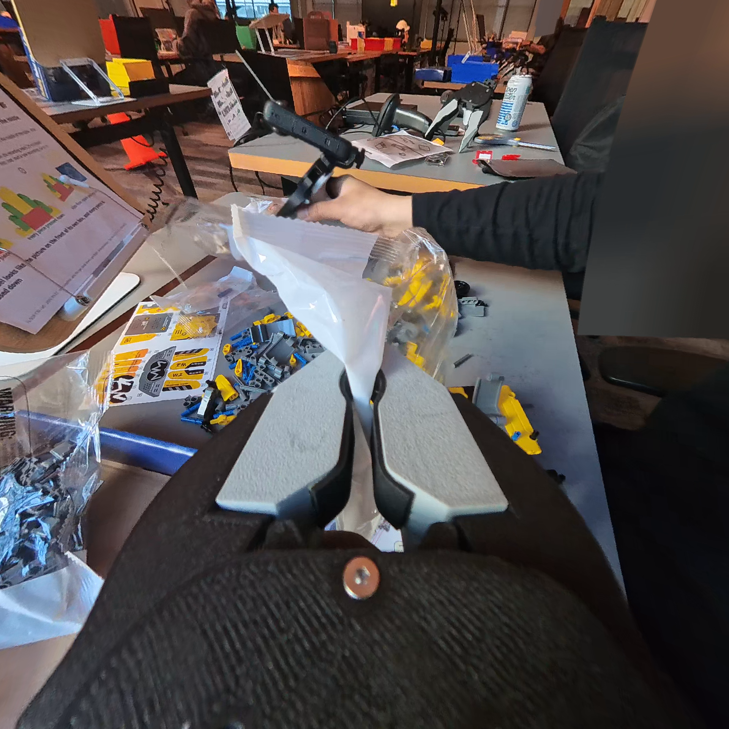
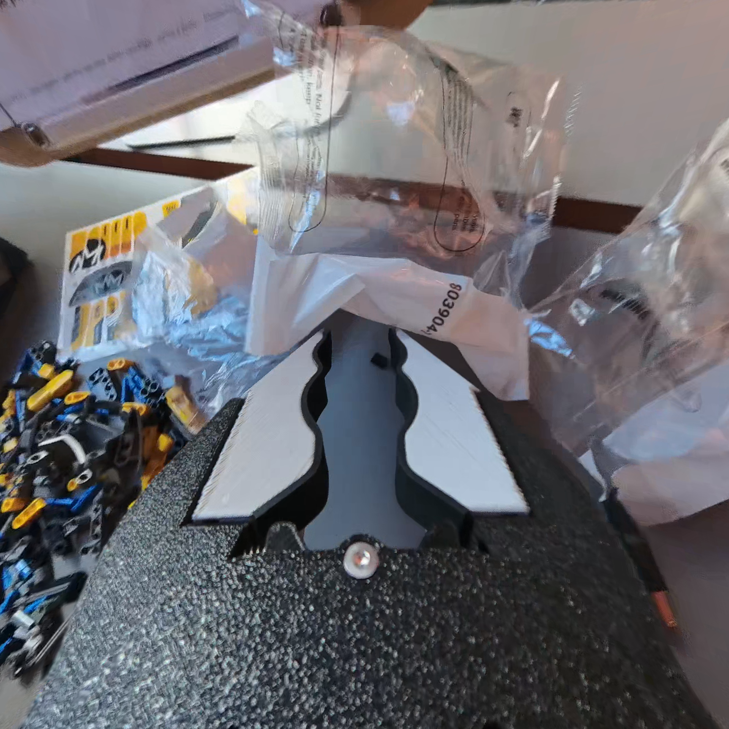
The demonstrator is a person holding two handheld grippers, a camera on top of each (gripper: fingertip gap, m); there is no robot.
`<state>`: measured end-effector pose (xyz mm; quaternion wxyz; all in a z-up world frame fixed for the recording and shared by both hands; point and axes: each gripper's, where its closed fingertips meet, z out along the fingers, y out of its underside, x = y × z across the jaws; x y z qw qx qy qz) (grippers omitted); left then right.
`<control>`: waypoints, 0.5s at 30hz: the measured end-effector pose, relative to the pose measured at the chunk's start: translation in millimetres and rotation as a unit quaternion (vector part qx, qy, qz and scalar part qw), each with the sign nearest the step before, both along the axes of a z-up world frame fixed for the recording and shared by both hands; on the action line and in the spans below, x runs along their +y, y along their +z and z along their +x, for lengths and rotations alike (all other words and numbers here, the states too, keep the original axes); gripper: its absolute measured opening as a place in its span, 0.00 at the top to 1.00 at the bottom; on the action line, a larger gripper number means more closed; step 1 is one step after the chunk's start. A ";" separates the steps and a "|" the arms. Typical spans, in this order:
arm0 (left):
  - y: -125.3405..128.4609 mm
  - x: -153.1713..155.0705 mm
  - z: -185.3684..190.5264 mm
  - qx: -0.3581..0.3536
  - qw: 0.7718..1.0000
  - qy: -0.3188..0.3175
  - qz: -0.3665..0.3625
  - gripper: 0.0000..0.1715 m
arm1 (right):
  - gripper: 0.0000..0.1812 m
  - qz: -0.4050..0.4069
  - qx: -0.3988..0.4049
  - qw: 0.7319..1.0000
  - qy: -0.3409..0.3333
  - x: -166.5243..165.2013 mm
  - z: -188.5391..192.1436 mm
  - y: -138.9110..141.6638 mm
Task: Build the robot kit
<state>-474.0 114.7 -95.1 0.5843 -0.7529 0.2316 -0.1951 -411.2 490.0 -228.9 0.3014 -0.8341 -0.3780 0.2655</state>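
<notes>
My left gripper (image 1: 361, 388) is shut on the lower end of a white and clear plastic bag (image 1: 315, 276) and holds it up over the grey table (image 1: 524, 335). A hand holds my right gripper (image 1: 292, 201) at the bag's top edge. In the right wrist view the right gripper (image 2: 359, 335) has its jaws apart, with its tips under the bag's white fold (image 2: 355, 292). I cannot tell if they touch it. A pile of loose blue, grey and yellow building pieces (image 1: 264, 355) lies below the bag and shows in the right wrist view (image 2: 59, 434).
A sticker sheet (image 1: 165, 355) lies left of the pile. A clear bag of yellow pieces (image 1: 422, 288) sits behind the held bag. A yellow and grey built part (image 1: 516, 422) lies at right, another bag of parts (image 1: 43, 473) at left, a sign on a stand (image 1: 47, 221) behind. Spacing between my two grippers at the tips: around 40 centimeters.
</notes>
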 end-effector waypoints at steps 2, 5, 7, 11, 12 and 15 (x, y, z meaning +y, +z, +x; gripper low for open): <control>-1.4 -0.4 -1.6 -0.003 1.000 -0.001 -0.001 1.00 | 0.84 0.006 -0.014 1.000 0.004 5.8 -3.3 -5.7; -2.6 1.2 -3.4 -0.005 1.000 -0.001 -0.002 1.00 | 0.83 0.020 -0.072 0.997 0.005 15.3 -5.1 -27.3; -2.1 1.7 -3.9 -0.007 1.000 -0.002 -0.001 1.00 | 0.86 0.043 -0.098 0.994 0.002 24.8 -6.3 -35.1; -2.5 1.5 -5.1 -0.006 1.000 -0.001 -0.002 1.00 | 0.93 0.004 -0.074 0.997 0.013 25.1 -15.3 -43.0; -2.4 1.4 -5.8 -0.006 1.000 0.000 -0.002 1.00 | 0.95 -0.012 -0.067 0.998 0.009 24.2 -15.0 -43.0; -0.5 0.4 -8.1 -0.006 1.000 0.002 0.001 1.00 | 1.00 -0.057 -0.066 0.996 0.009 14.6 -6.9 -43.1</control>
